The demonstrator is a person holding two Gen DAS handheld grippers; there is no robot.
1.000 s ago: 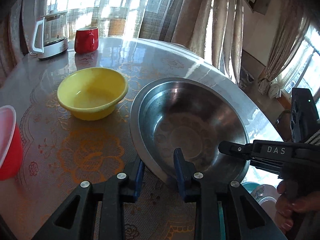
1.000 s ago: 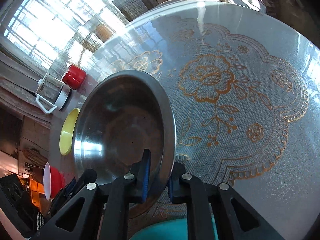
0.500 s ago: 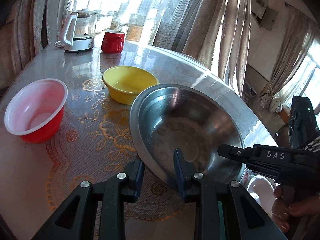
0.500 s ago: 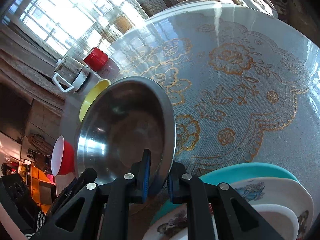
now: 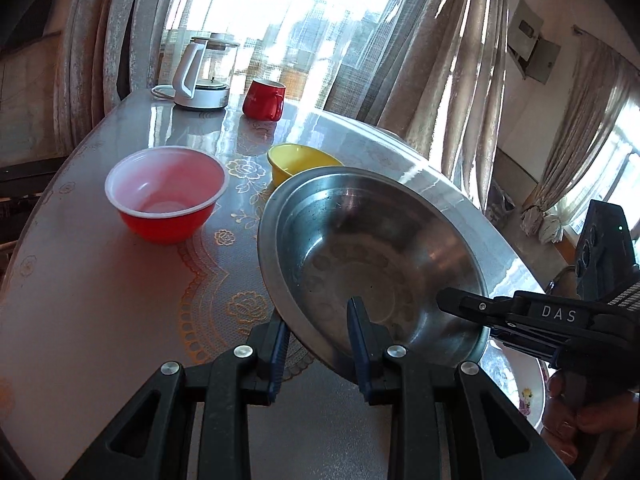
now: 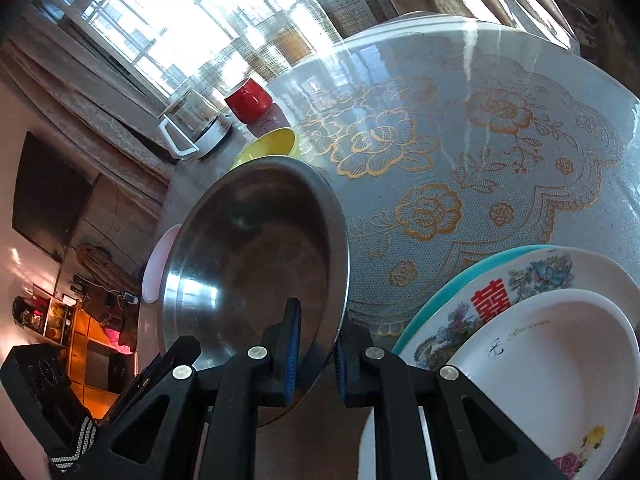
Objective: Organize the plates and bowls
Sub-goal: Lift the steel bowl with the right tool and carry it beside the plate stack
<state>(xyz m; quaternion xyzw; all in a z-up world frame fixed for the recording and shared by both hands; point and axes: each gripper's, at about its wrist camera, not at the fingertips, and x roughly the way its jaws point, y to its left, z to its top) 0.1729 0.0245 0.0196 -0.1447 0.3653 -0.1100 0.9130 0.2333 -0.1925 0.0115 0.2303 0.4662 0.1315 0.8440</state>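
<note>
both my tongs, left tongs and right tongs, grip the steel basin rim; the plate stack lies just right of it.

Bright sun comes through a big window with pale curtains beside it. A round table wears a cloth with gold flowers. A dark screen hangs on one wall.
</note>
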